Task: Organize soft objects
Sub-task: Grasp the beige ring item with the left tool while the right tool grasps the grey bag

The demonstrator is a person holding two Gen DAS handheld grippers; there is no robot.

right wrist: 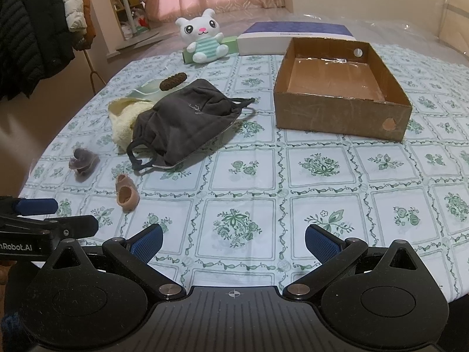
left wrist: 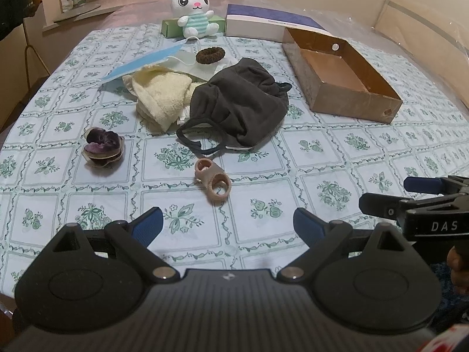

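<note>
Both grippers hover low over the near edge of the worktop (right wrist: 322, 158), nothing held. Left gripper (left wrist: 228, 223) has its jaws apart; right gripper (right wrist: 233, 239) too.

Soft things sit in a loose cluster on the left half:
- dark grey cloth mask (right wrist: 181, 120) on top of the pile, ear loops trailing toward the near side
- cream towel (left wrist: 164, 94) under and left of it
- blue surgical mask (left wrist: 143, 61) at the far left of the pile
- brown scrunchie (left wrist: 210, 55) just beyond the pile
- purple fabric piece (left wrist: 102, 146) alone, left and nearer
- beige ringed piece (left wrist: 214, 180) nearest the left gripper, maybe a toe separator, hard to tell
- plush bunny (right wrist: 203, 39) at the far edge, leaning on a green box (left wrist: 170, 28)

Cardboard box (right wrist: 340, 117) sits on the right, well apart from the pile, open top. Looks empty: only its bare brown floor shows, though the near wall hides a strip of it. White and blue box (left wrist: 263, 25) lies closed at the far side.

Nothing packed yet by the look of it. Likely step: first pick. Easiest start is the beige piece: bring the left gripper down over it with jaws straddling it and pinch the middle. For the grey mask, pinch bunched fabric rather than a loop, or it will dangle and drag the towel.
</note>
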